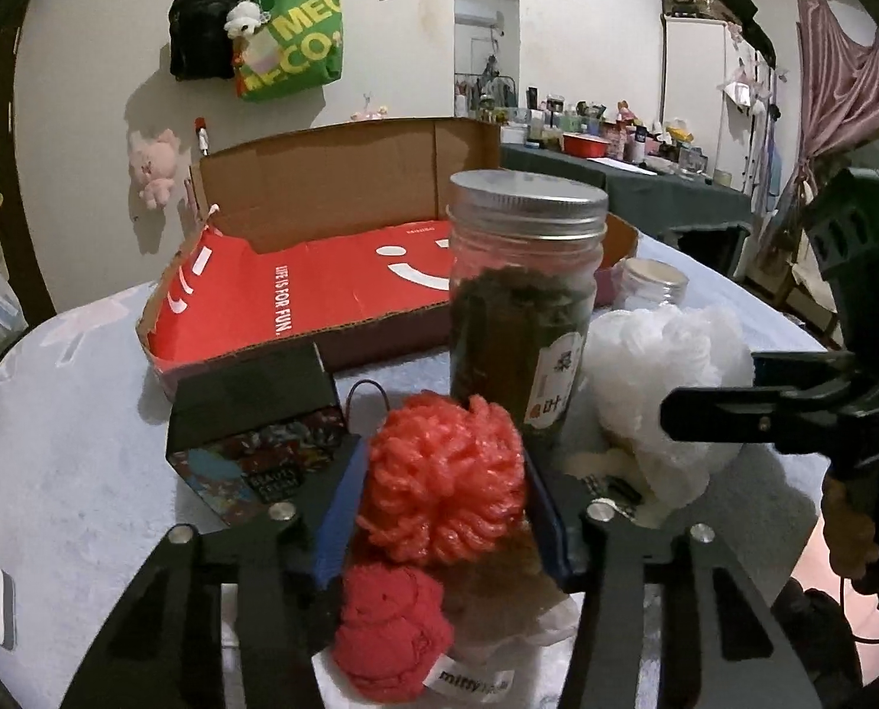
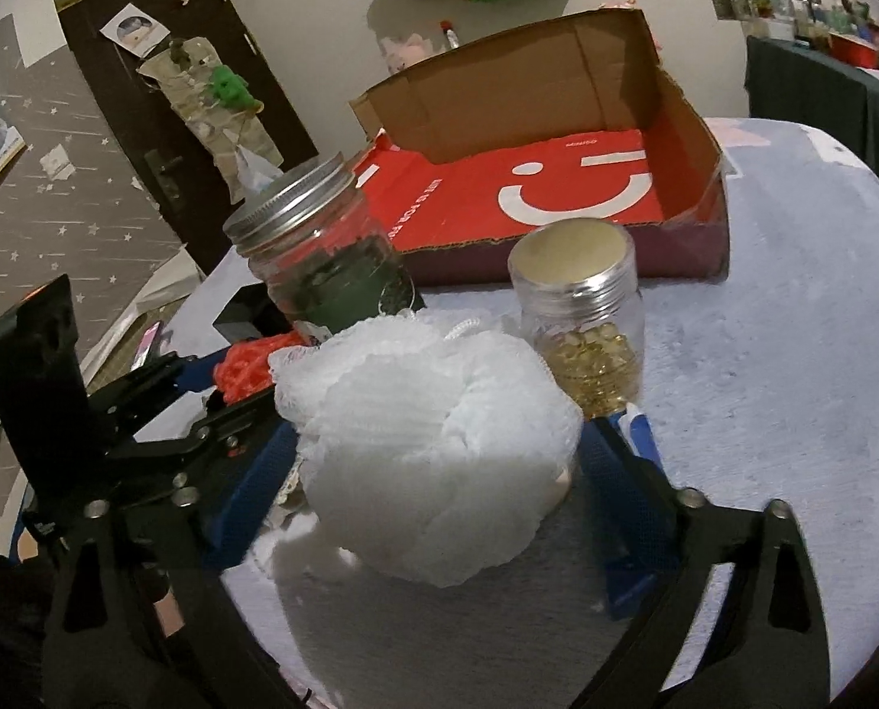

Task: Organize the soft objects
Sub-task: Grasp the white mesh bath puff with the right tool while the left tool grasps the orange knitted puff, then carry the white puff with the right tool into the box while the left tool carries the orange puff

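Observation:
An orange-red mesh puff (image 1: 439, 478) lies on the table between the blue pads of my left gripper (image 1: 442, 461), which press on both its sides. Below it, between the black fingers, sit a red cloth ball (image 1: 389, 632) and a brownish soft piece (image 1: 498, 579). A white mesh puff (image 2: 433, 449) fills the jaws of my right gripper (image 2: 439, 431), whose blue pads touch it left and right. In the left wrist view, the white puff (image 1: 664, 366) also shows at the right, with the right gripper's black finger in front of it.
A tall jar of dark leaves (image 1: 522, 307) stands just behind the orange-red puff. A small jar of golden beads (image 2: 587, 325) stands behind the white one. A shallow cardboard box with a red floor (image 2: 557, 177) lies open further back. A small black box (image 1: 256, 431) sits at left.

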### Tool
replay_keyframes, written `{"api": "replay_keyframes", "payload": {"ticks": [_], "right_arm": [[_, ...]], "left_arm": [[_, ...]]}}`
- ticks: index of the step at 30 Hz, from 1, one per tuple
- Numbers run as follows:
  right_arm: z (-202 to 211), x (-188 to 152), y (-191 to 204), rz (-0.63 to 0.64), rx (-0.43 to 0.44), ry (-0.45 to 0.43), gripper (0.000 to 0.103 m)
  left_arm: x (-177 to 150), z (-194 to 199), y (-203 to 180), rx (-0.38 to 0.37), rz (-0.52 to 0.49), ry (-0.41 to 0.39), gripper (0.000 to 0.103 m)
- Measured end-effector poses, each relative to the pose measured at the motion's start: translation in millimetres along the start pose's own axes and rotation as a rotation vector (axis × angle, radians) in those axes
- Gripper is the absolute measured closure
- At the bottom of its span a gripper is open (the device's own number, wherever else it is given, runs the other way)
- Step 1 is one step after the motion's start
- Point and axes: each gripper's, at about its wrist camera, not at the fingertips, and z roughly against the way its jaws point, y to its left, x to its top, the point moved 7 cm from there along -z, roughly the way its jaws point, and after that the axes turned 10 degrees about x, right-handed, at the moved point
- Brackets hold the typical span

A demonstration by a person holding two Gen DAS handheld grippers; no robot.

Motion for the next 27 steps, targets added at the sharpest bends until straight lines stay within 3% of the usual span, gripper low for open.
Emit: {"api": "replay_keyframes", "payload": {"ticks": [2,8,27], "right_arm": [[0,-3,1,-0.005,0.015,0.002,0.031],[11,-8,8,0.003,0.016,-0.055,0.051],[78,16,48,0.120,-0.031,-0.209,0.056]], "left_arm": [[0,2,0,-0.005,0.001,-0.005,0.055],[1,11,-2,-0.016,0.012,-0.015,0.058],[36,65,16,-0.012,0.018,-0.113,0.059]]}}
